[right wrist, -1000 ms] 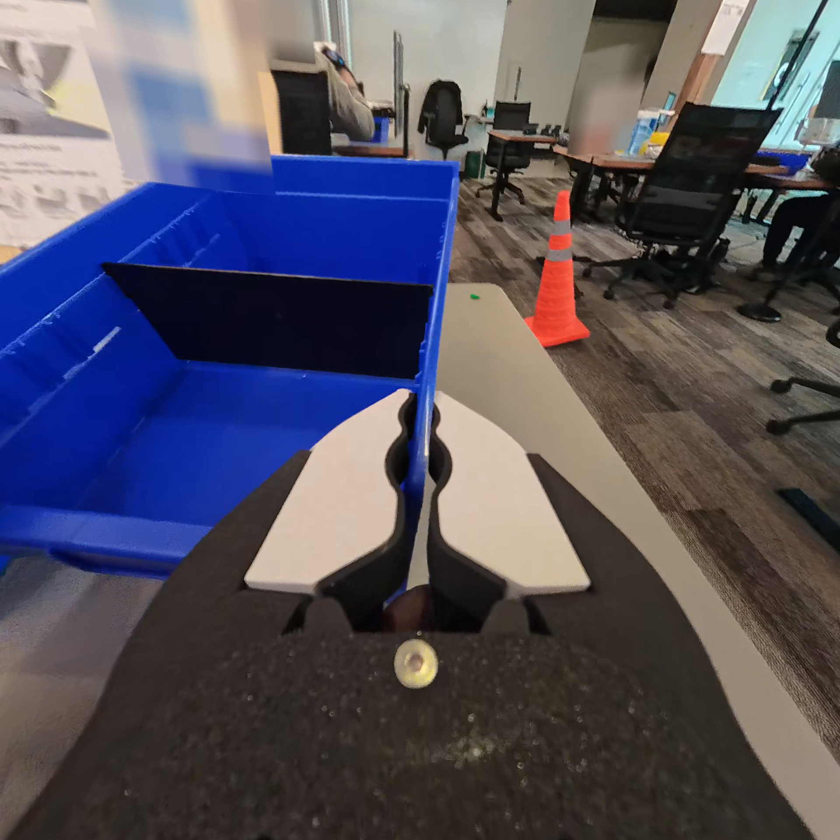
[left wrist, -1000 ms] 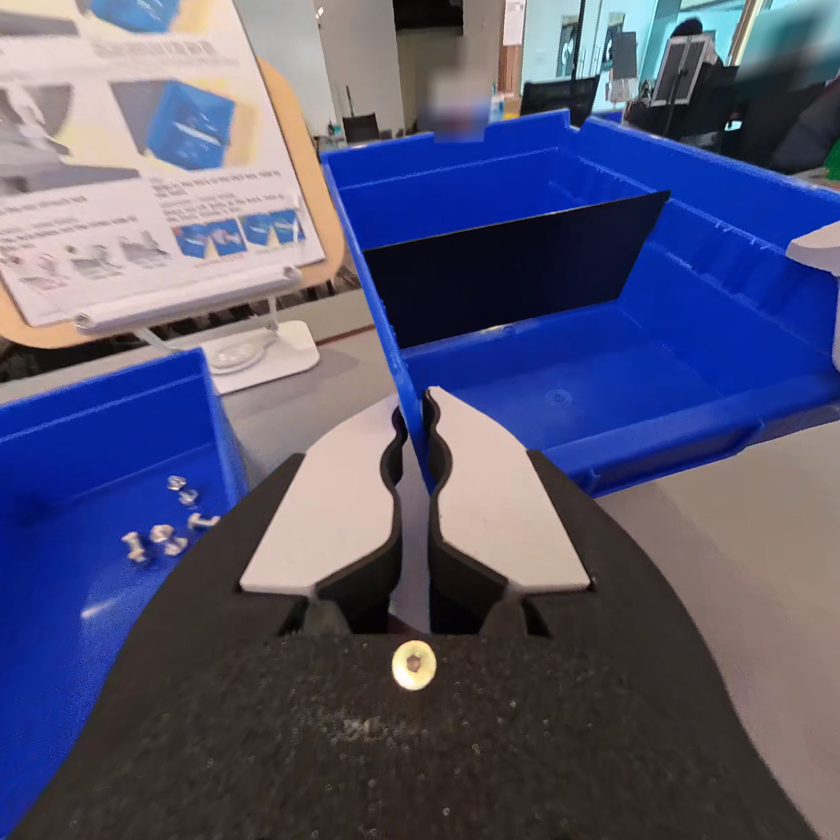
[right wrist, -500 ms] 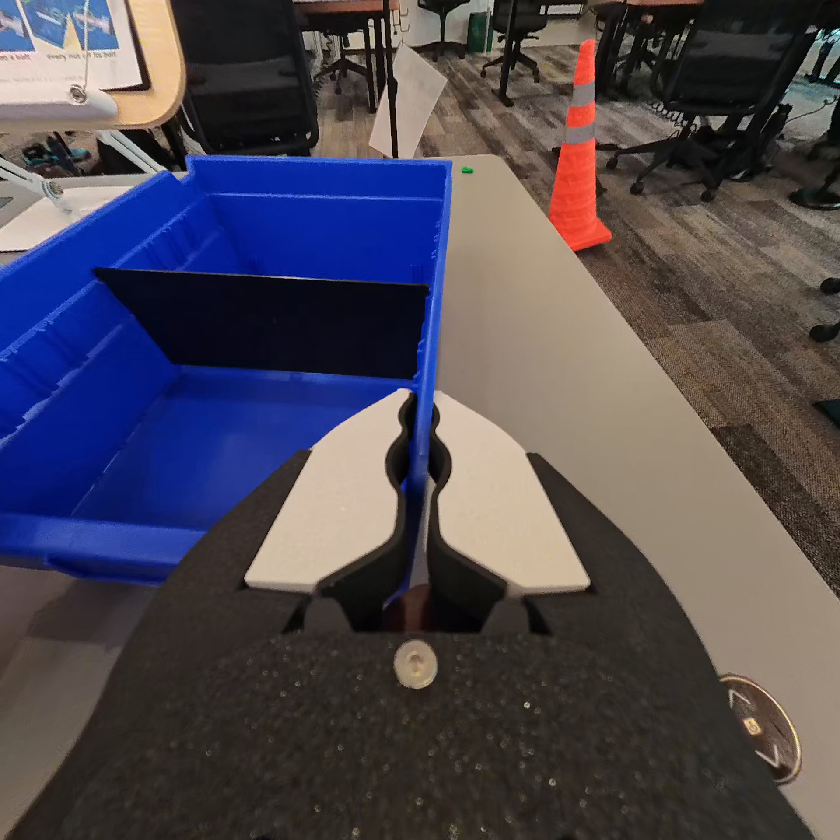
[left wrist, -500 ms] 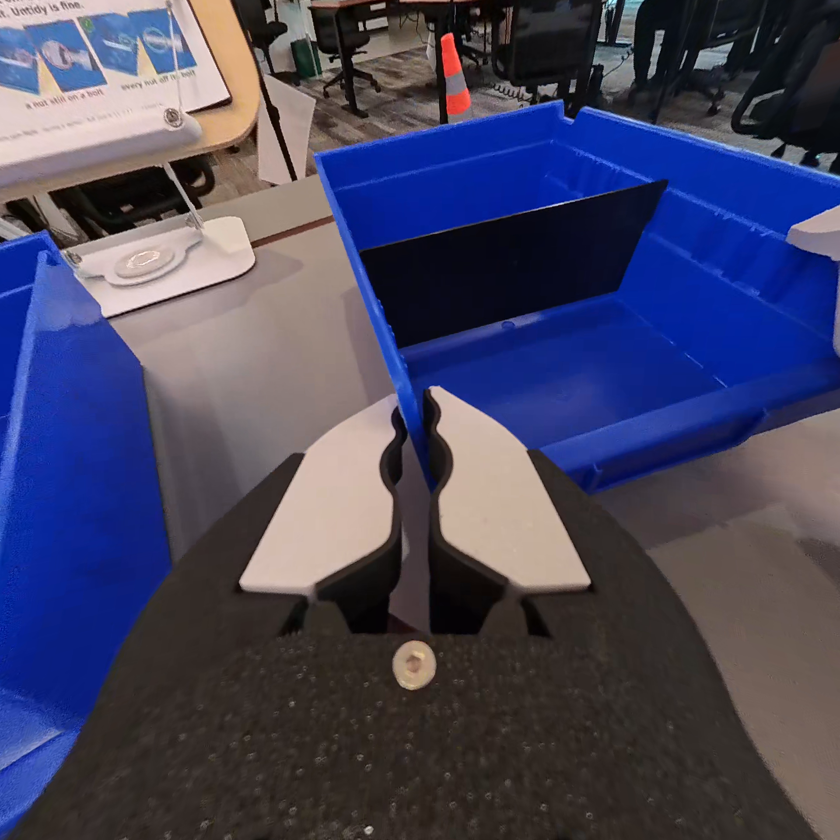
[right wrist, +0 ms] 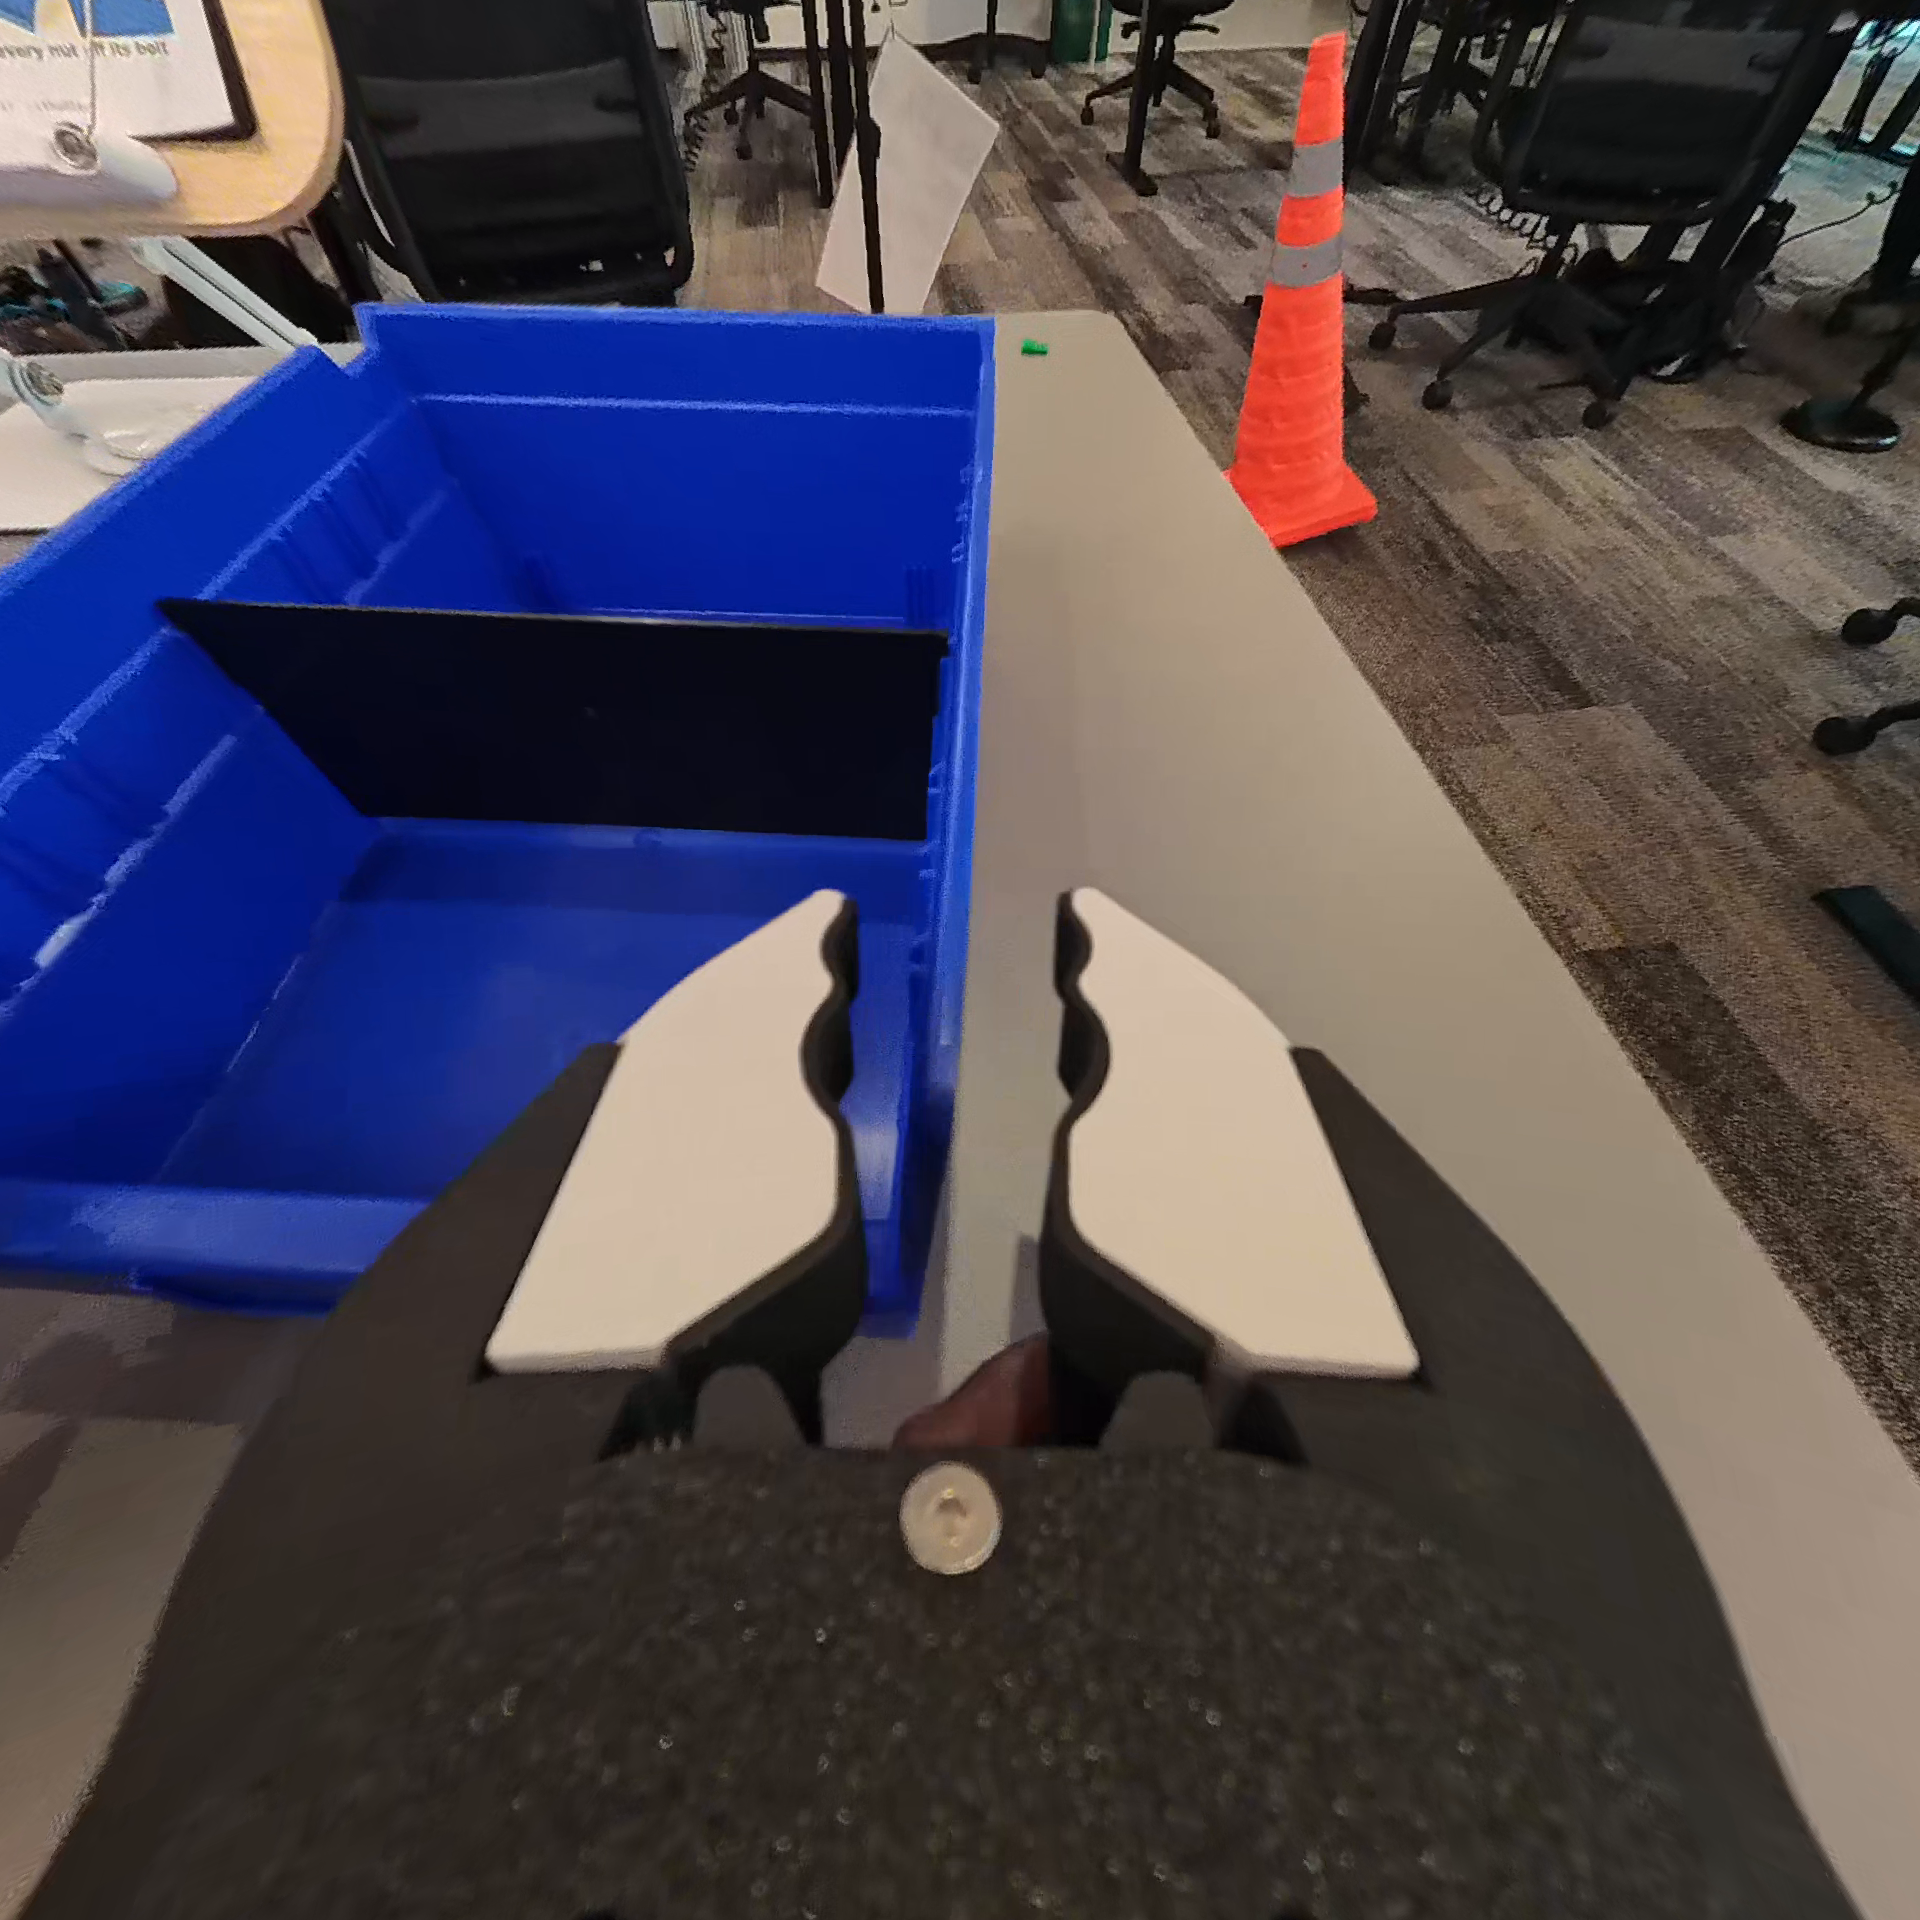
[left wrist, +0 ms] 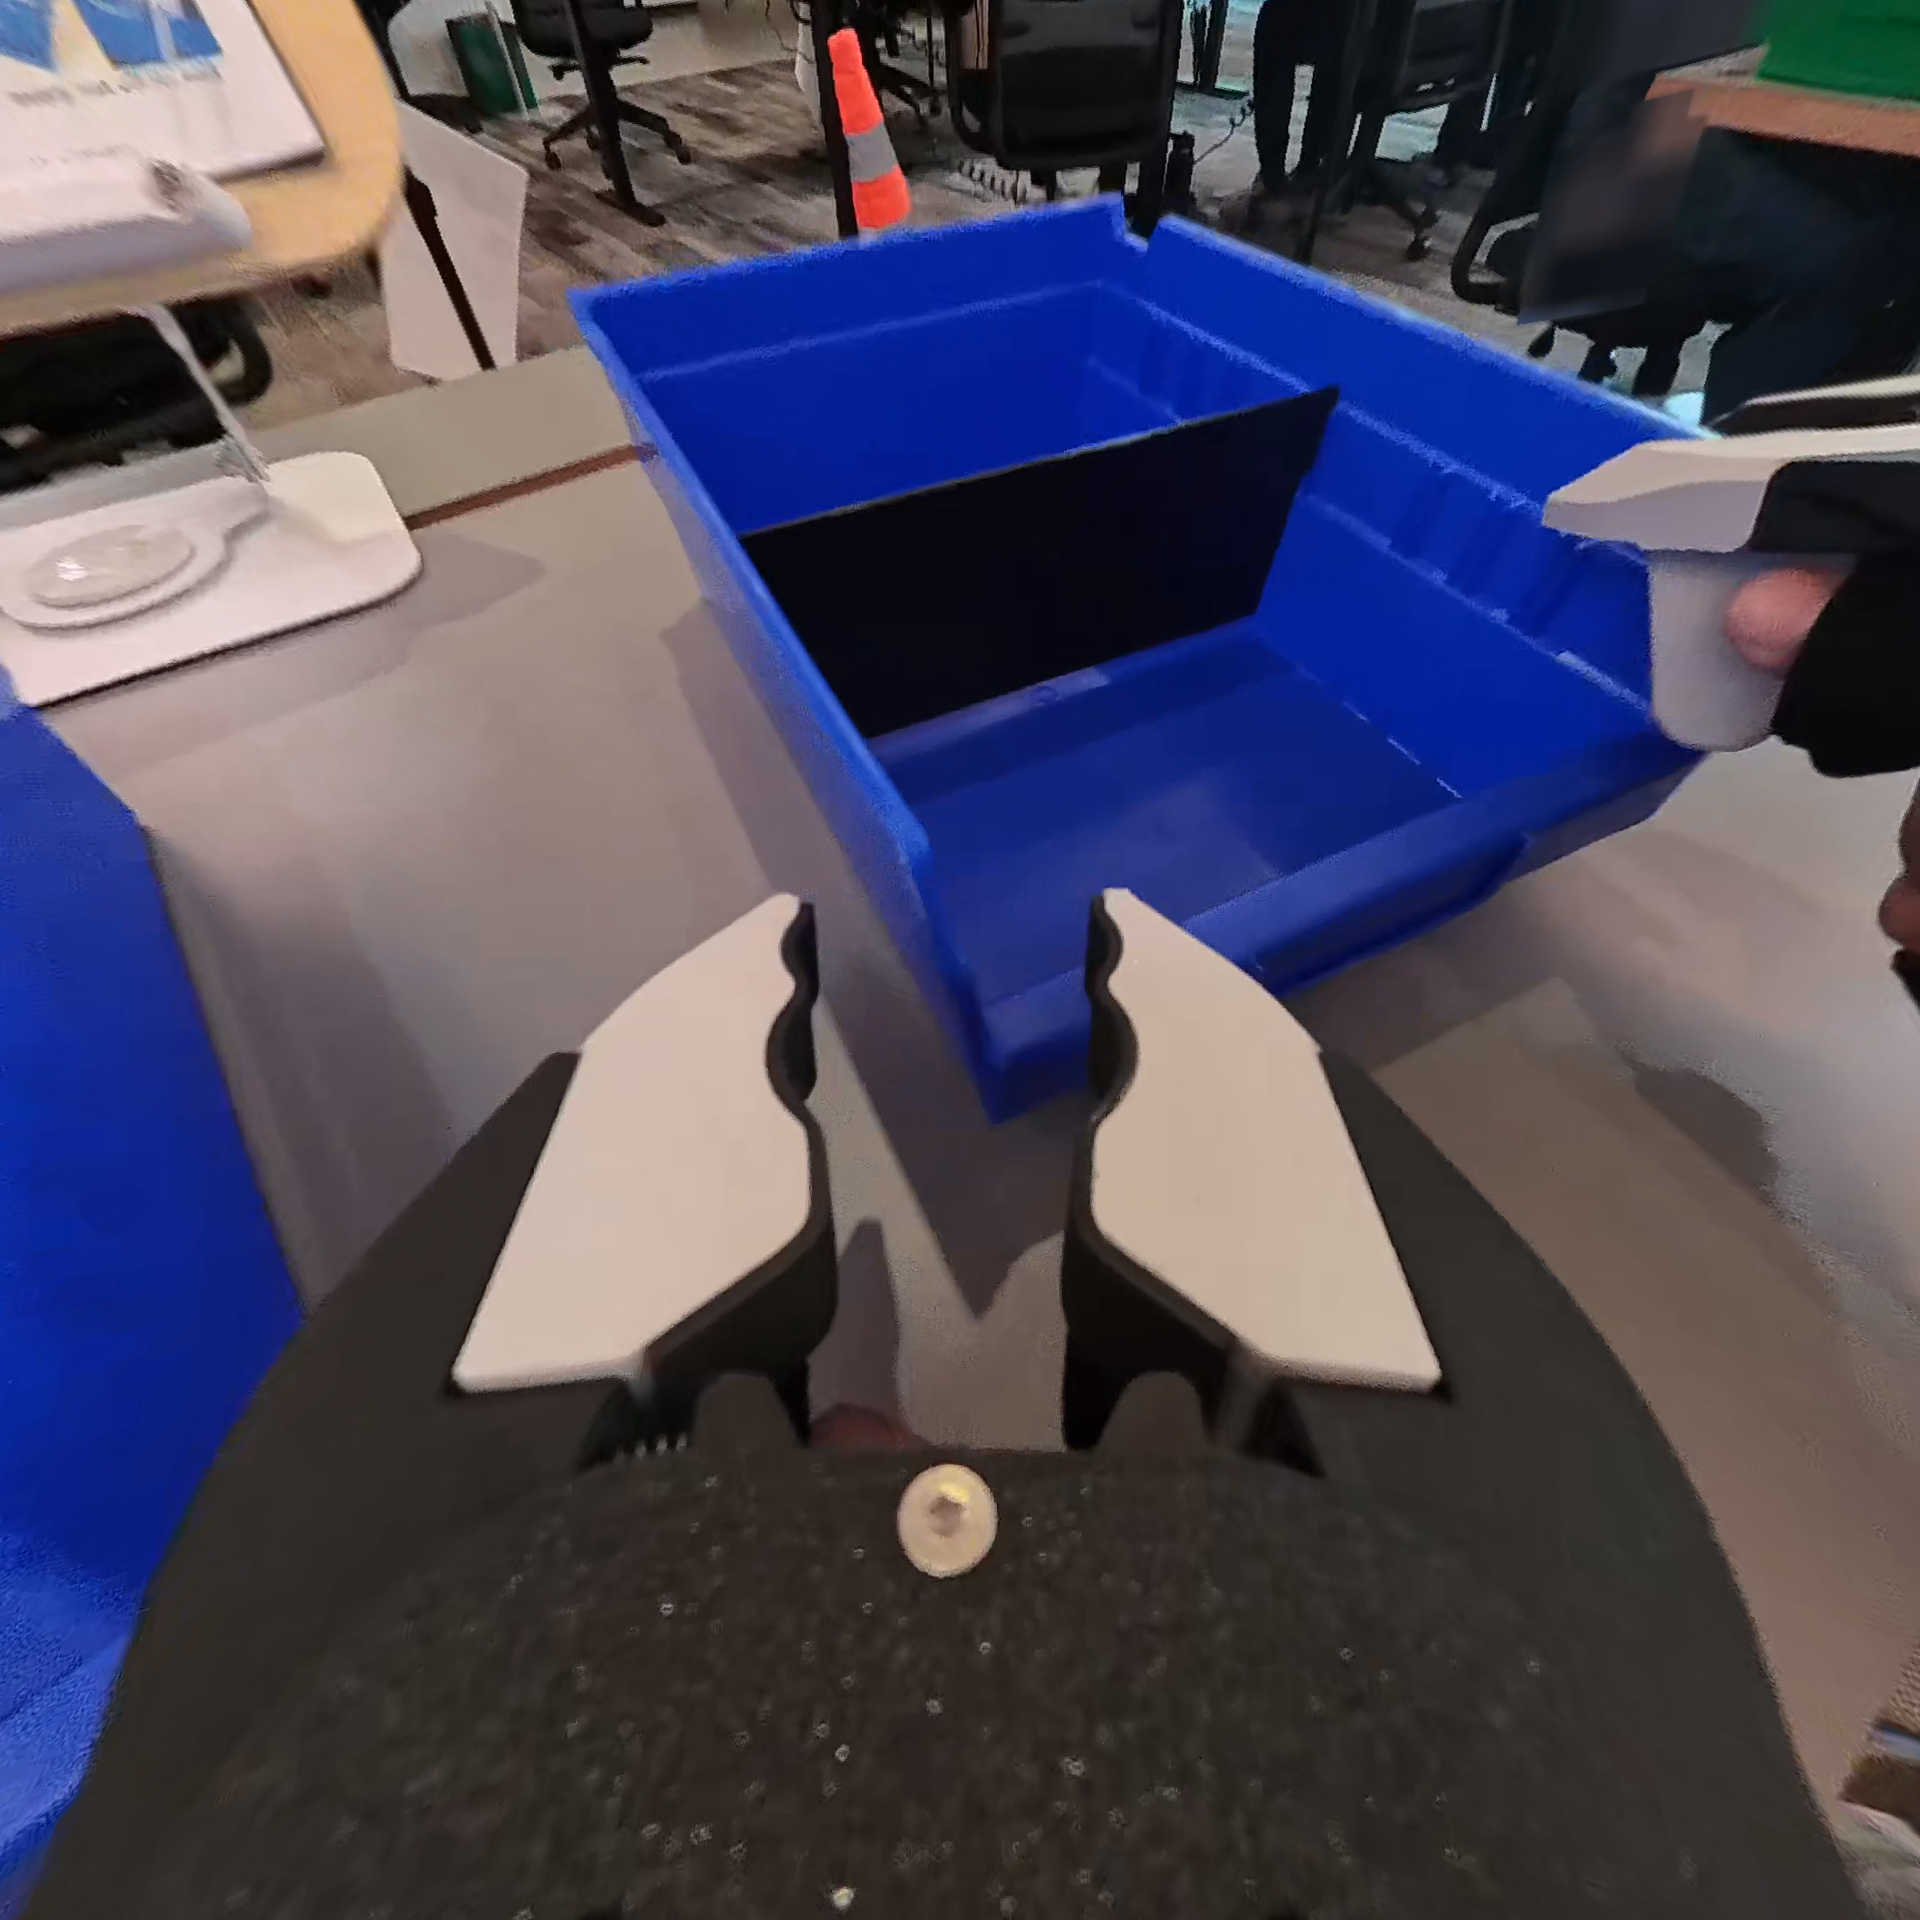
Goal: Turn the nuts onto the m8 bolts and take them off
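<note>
Your left gripper (left wrist: 948,914) and right gripper (right wrist: 956,909) both have jaws spread, holding nothing, flanking the divided blue bin (left wrist: 1382,717). Only the left view shows a second blue bin (left wrist: 94,1039); no nuts or bolts visible.

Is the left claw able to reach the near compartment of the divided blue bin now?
Probably yes. The left claw is open, holds nothing, and the compartment of the blue bin looks unobstructed.

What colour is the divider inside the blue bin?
Black; the divider shows best in the right wrist view.
</note>
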Motion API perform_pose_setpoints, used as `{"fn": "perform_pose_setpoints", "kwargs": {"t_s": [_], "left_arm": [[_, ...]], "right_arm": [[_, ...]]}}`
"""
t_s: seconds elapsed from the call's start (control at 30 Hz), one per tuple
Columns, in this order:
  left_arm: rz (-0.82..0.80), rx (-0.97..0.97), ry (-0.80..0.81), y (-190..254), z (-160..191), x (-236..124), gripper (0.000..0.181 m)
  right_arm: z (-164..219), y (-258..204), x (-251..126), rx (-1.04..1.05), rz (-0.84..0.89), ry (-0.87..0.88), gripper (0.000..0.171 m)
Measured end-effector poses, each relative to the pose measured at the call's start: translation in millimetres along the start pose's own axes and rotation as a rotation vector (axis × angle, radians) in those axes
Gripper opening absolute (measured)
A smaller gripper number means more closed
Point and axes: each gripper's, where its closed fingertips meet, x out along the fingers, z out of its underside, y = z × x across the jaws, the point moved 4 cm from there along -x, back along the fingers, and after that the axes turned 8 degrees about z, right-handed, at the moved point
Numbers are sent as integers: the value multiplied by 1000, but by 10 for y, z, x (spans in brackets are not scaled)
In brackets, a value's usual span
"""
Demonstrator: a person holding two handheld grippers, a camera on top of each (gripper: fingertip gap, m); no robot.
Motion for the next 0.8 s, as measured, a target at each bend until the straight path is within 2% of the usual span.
{"fn": "perform_pose_setpoints", "kwargs": {"t_s": [0.1,0.2,0.37,0.53,0.6,0.7,0.8], "left_arm": [[9,15,49,-60,-93,-311,50],[-23,25,103,-222,-198,-742,49],[-218,-1,136,-845,-133,-1461,48],[-507,-2,99,-1630,169,-2095,48],[-564,-33,73,-1863,293,-2241,49],[-609,-87,13,-2112,507,-2311,50],[-612,-147,-17,-2274,655,-2277,49]], "right_arm": [[-115,-24,-191,-29,29,58,43],[-267,-285,-445,-75,-8,137,44],[-322,-1182,-802,-126,-205,195,43],[-94,-2112,-903,-177,-420,144,40],[-27,-2301,-849,-212,-416,129,41],[26,-2325,-674,-258,-313,115,45],[20,-2268,-592,-294,-234,146,31]]}}
